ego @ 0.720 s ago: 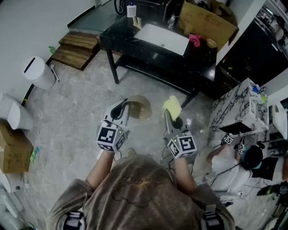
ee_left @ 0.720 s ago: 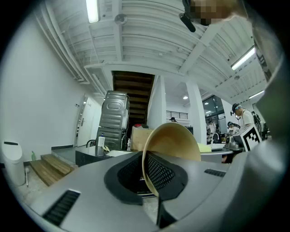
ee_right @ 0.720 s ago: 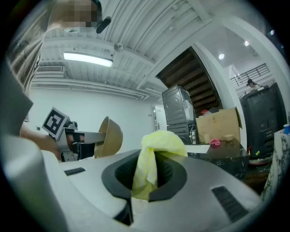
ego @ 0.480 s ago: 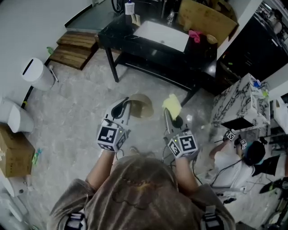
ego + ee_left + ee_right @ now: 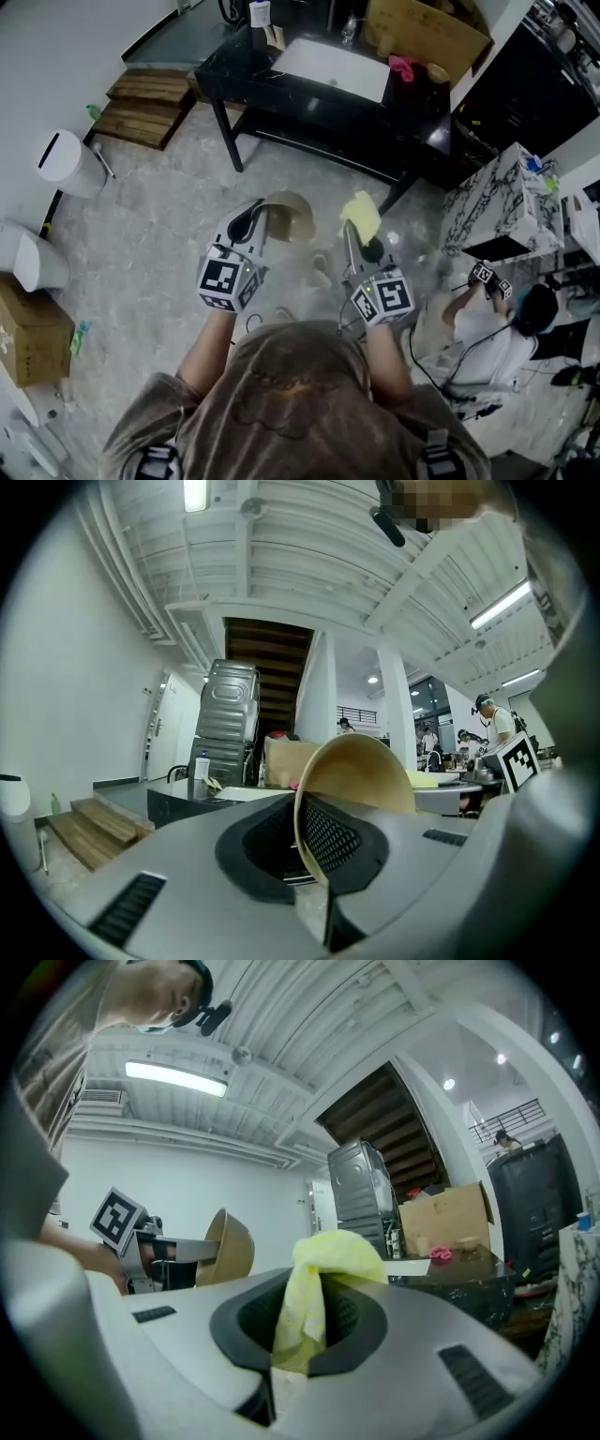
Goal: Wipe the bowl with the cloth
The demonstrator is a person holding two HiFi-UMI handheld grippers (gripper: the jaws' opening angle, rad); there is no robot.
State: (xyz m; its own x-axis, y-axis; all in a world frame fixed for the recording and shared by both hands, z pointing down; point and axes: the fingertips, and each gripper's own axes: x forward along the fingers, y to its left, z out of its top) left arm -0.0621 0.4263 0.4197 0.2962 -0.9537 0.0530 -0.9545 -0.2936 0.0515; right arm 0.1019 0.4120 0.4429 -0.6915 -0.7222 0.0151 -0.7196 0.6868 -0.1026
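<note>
In the head view the person stands on a pale stone floor (image 5: 141,244) and holds both grippers out in front of the chest, near mid-frame. The left gripper (image 5: 262,217) is clamped on the rim of the tan bowl (image 5: 292,217), which hangs in the air tipped on its side just left of centre. In the left gripper view the thin rim runs down between the two closed-in jaws and the bowl's tan wall rises to the right of them. The right gripper (image 5: 351,232) is clenched on the yellow cloth (image 5: 362,216), a bunched wad standing up from its jaws just right of centre. In the right gripper view the cloth is pinched between the dark pads (image 5: 352,1321) and its top flops over. Bowl and cloth are near each other but apart, with floor showing between them. Across the top of the frame stands a black surface (image 5: 234,75) carrying a white basin (image 5: 336,67), a pink item (image 5: 403,66) and a cardboard box (image 5: 427,33). At the left edge are a white bin (image 5: 64,161) and wooden steps (image 5: 141,112). At the lower right another person (image 5: 478,328) is near a marbled block (image 5: 497,202).
</note>
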